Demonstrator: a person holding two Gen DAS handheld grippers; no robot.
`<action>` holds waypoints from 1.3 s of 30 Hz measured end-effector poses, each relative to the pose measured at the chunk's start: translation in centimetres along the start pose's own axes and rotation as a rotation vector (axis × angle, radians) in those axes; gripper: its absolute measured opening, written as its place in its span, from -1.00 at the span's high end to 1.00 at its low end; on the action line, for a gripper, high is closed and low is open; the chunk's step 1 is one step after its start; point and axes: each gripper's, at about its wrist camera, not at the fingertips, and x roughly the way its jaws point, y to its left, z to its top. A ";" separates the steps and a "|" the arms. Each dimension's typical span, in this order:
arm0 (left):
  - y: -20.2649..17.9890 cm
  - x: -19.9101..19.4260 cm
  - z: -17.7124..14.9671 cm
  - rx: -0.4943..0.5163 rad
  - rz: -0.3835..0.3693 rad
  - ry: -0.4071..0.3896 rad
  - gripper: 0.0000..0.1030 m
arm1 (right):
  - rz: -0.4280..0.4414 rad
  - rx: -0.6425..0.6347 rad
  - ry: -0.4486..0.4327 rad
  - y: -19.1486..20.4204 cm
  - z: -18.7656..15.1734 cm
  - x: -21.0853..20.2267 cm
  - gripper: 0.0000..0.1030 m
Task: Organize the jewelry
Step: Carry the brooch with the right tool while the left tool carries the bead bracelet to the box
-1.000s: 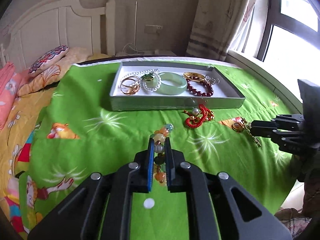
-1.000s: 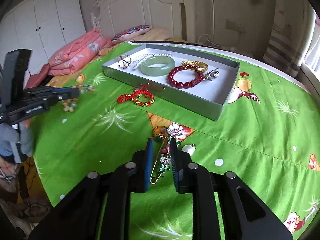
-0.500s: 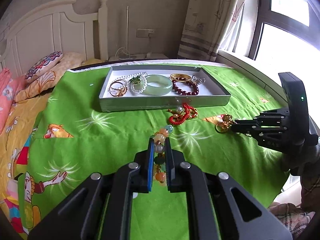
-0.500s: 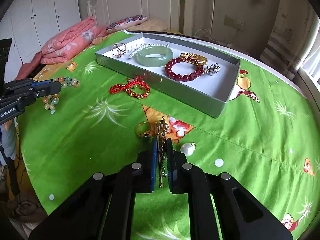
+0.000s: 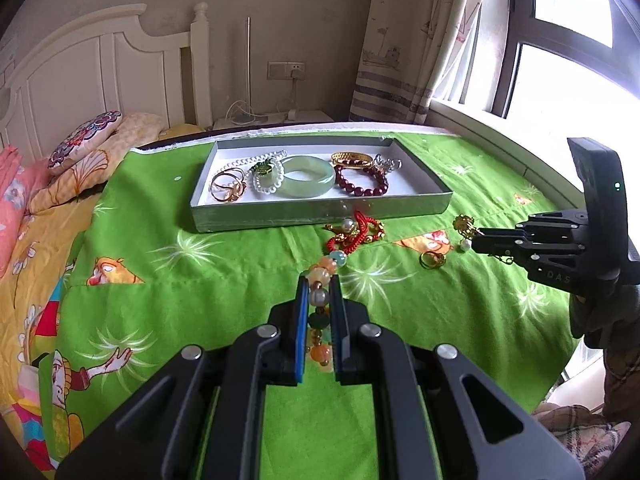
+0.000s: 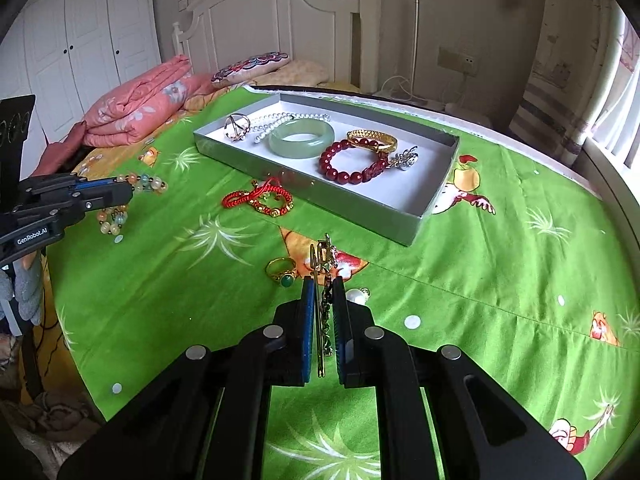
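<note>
Both claws are loaded: the left gripper [image 5: 319, 300] is pinched tight on a pastel multicoloured bead bracelet [image 5: 320, 280], and the right gripper [image 6: 322, 300] is clamped on a slim gold hairpin with dangling charms [image 6: 322, 276], both clear of the green cartoon-print bedsheet [image 6: 480, 280], likely for carrying. A second ago that hairpin lay on the sheet between parted fingers. Left behind are a gold ring with a green stone [image 6: 283, 272], a red knotted cord bracelet [image 6: 258, 200] and, beyond, the shallow silver tray [image 6: 360, 204].
</note>
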 end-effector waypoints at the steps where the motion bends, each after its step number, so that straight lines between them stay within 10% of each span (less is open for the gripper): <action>1: -0.1 0.2 0.0 0.005 0.014 0.005 0.82 | 0.000 0.003 0.000 -0.1 0.0 0.1 0.81; 39: -0.7 2.7 7.4 0.054 0.127 -0.037 0.82 | -0.067 0.035 -0.123 -2.3 4.5 0.1 0.81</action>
